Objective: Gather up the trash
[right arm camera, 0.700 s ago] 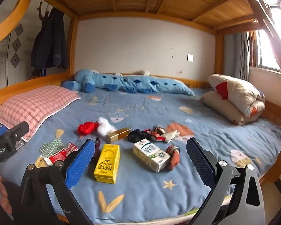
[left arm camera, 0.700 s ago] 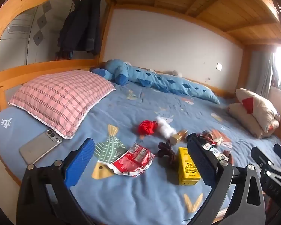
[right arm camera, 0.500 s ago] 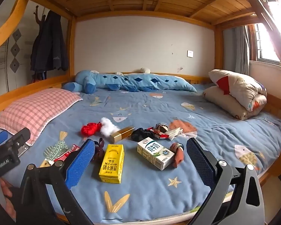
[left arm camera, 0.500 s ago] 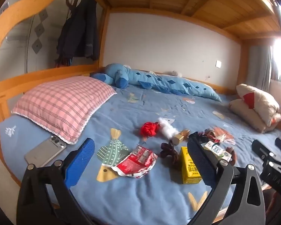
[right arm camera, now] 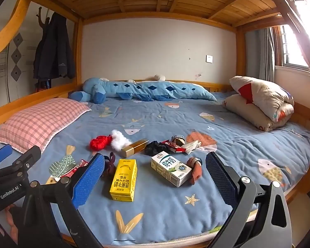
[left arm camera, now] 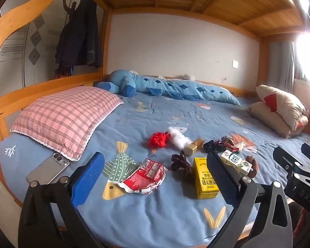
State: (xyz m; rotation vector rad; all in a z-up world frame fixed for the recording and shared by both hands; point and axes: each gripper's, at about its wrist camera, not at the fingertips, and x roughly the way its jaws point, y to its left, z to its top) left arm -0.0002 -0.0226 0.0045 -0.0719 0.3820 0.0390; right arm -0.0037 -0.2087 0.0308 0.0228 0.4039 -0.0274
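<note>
Trash lies on the blue bed sheet. A crumpled red wrapper [left arm camera: 143,175] lies just ahead of my left gripper [left arm camera: 155,177], which is open and empty above the bed's near edge. A yellow drink carton [right arm camera: 124,179] and a white-green milk carton [right arm camera: 170,168] lie flat ahead of my right gripper [right arm camera: 155,177], also open and empty. Both cartons also show in the left wrist view: yellow [left arm camera: 204,178], milk [left arm camera: 236,162]. Small wrappers [right arm camera: 183,144], a gold tube [right arm camera: 134,147], a red cloth ball [right arm camera: 99,142] and white fluff [right arm camera: 118,139] lie further back.
A phone [left arm camera: 48,168] lies by a pink checked pillow [left arm camera: 66,117] at the left. A dark hair tie [left arm camera: 180,162] and a brown sock [right arm camera: 195,168] lie among the trash. A blue plush pillow [right arm camera: 146,90] and a folded quilt [right arm camera: 260,101] sit at the back and right. Wooden bed rails surround the mattress.
Both grippers have tilted slightly up and drawn back a little, so the items sit lower in both views. Nothing was taken hold of; both grippers stay open.
</note>
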